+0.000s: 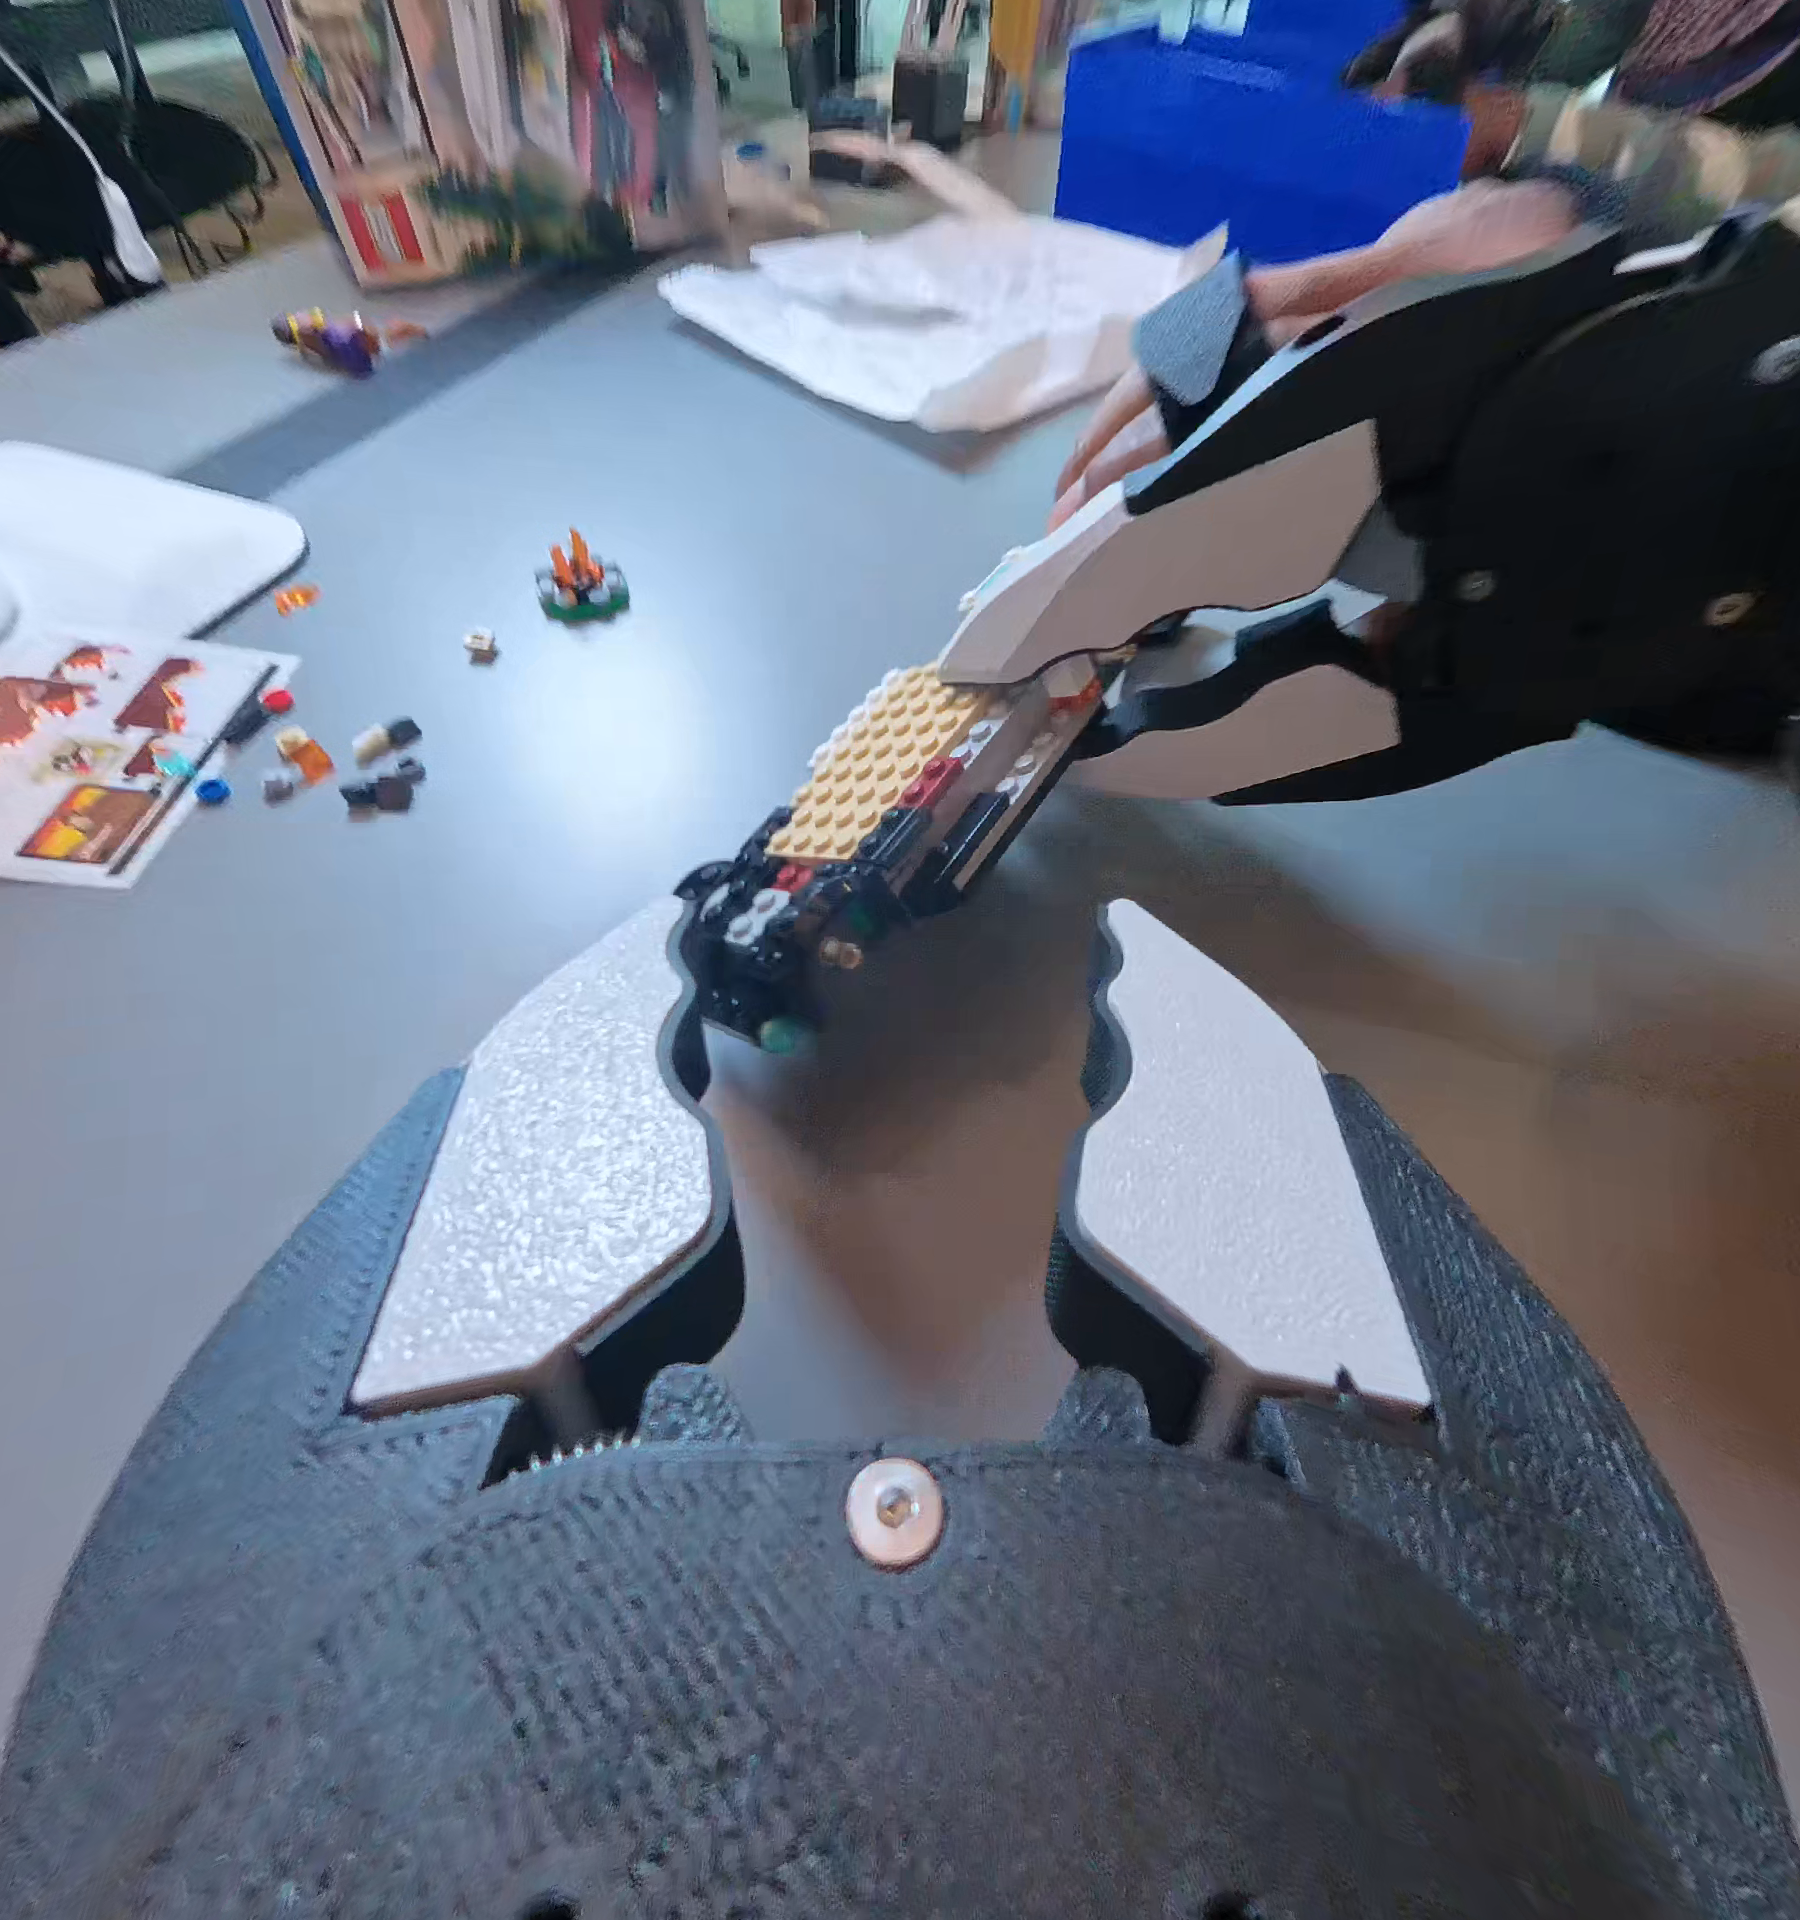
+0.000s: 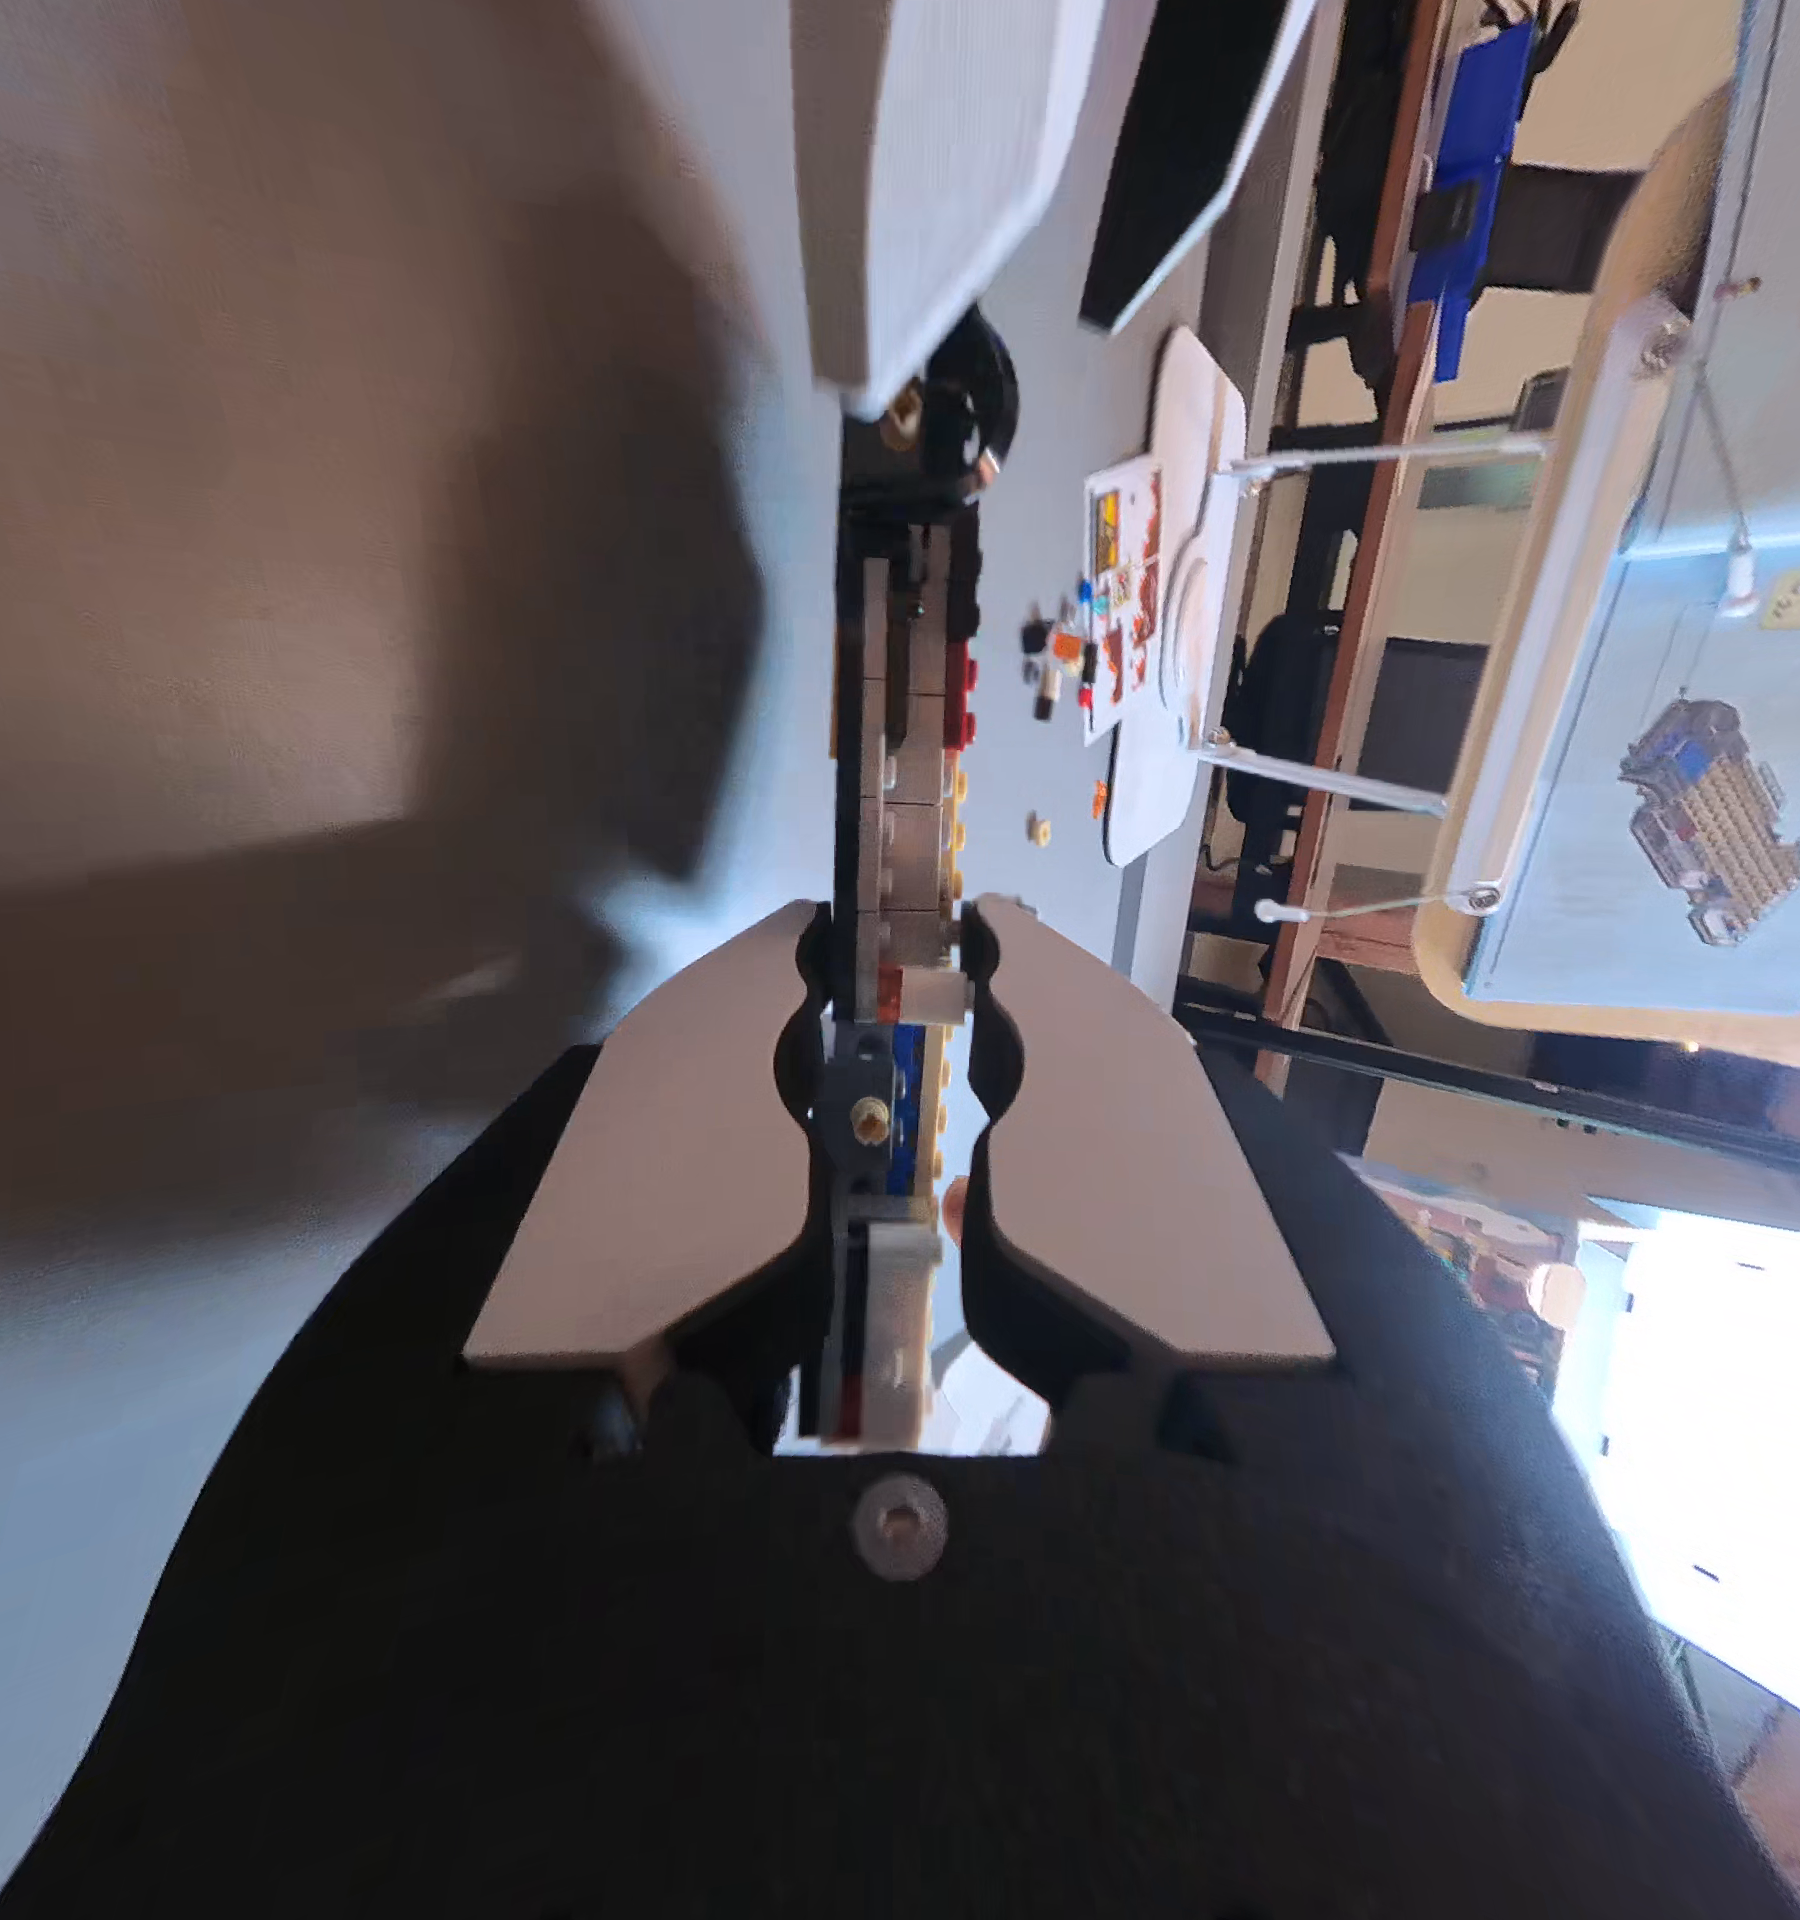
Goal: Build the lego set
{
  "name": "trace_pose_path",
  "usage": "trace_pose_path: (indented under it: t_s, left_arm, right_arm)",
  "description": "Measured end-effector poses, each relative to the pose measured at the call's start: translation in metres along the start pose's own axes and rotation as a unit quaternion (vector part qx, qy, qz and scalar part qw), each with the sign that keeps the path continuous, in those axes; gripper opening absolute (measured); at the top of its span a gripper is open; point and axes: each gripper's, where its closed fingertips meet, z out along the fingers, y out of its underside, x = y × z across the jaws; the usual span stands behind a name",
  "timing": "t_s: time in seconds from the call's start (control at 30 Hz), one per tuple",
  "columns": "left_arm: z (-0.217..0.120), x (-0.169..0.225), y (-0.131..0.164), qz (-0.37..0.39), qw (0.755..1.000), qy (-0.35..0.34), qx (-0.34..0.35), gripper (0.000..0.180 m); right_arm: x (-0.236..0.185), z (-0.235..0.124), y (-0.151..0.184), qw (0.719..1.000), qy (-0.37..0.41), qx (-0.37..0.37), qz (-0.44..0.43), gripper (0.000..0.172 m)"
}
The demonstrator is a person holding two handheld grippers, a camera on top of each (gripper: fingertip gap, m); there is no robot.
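Meanwhile, your right gripper (image 2: 896, 935) clamps the brick model (image 1: 880, 790) at one end; your left gripper (image 1: 891, 935), mid-frame, gapes open, so the model could tip.

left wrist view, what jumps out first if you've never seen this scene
A long brick-built model with a tan studded top and black end hangs tilted over the grey table, clamped at its far end by the right tool. The left tool stands open around its black tip, pads apart. Loose small bricks and a printed instruction sheet lie at left.
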Motion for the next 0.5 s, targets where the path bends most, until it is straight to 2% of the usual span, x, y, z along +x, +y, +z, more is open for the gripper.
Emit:
trace_pose_path:
  t_s: [0.17,0.27,0.4,0.5]
  left_arm:
    - [0.010,-0.005,0.020,0.019,0.999,-0.017,-0.048,0.069]
    - [0.010,-0.007,0.025,0.040,0.997,-0.026,-0.065,0.070]
    - [0.012,-0.004,0.034,0.060,0.994,-0.020,-0.088,0.076]
    - [0.016,0.003,0.044,0.073,0.991,-0.006,-0.114,0.077]
  right_arm:
    - [-0.010,0.002,-0.013,0.997,0.022,0.041,-0.059,0.024]
    - [-0.014,0.001,-0.018,0.989,0.026,0.108,-0.094,0.024]
    - [-0.028,0.002,-0.015,0.977,-0.012,0.186,-0.107,0.034]
    - [-0.028,0.002,-0.011,0.969,-0.040,0.224,-0.092,0.033]
